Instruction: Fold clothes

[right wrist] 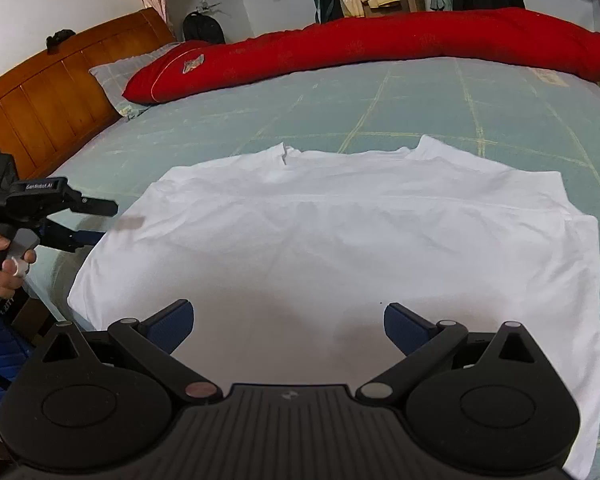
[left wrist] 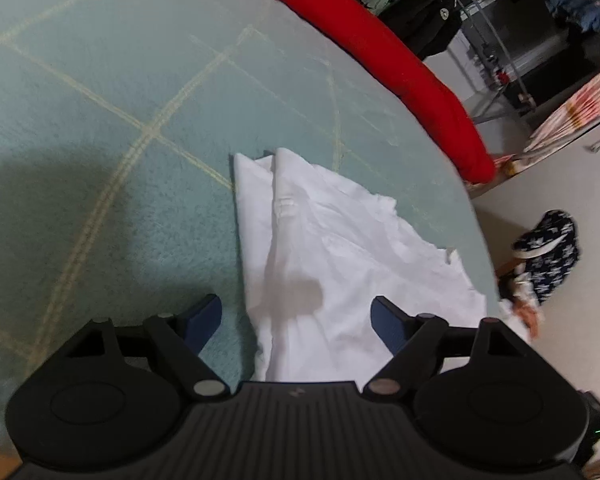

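- White T-shirt (right wrist: 340, 240) lies spread flat on the green bedsheet (right wrist: 420, 96), near its front edge
- Left gripper (left wrist: 296, 320) hovers over the shirt's side, fingers apart, nothing held
- Right gripper (right wrist: 288, 324) hangs over the hem, fingers spread, empty
- Red quilt (right wrist: 380, 40) lies along the bed's far side

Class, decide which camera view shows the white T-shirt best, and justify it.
The right wrist view: the white T-shirt lies spread flat on the bed, almost wholly visible. The left wrist view shows it side-on and blurred, its near part hidden behind the camera's mount.
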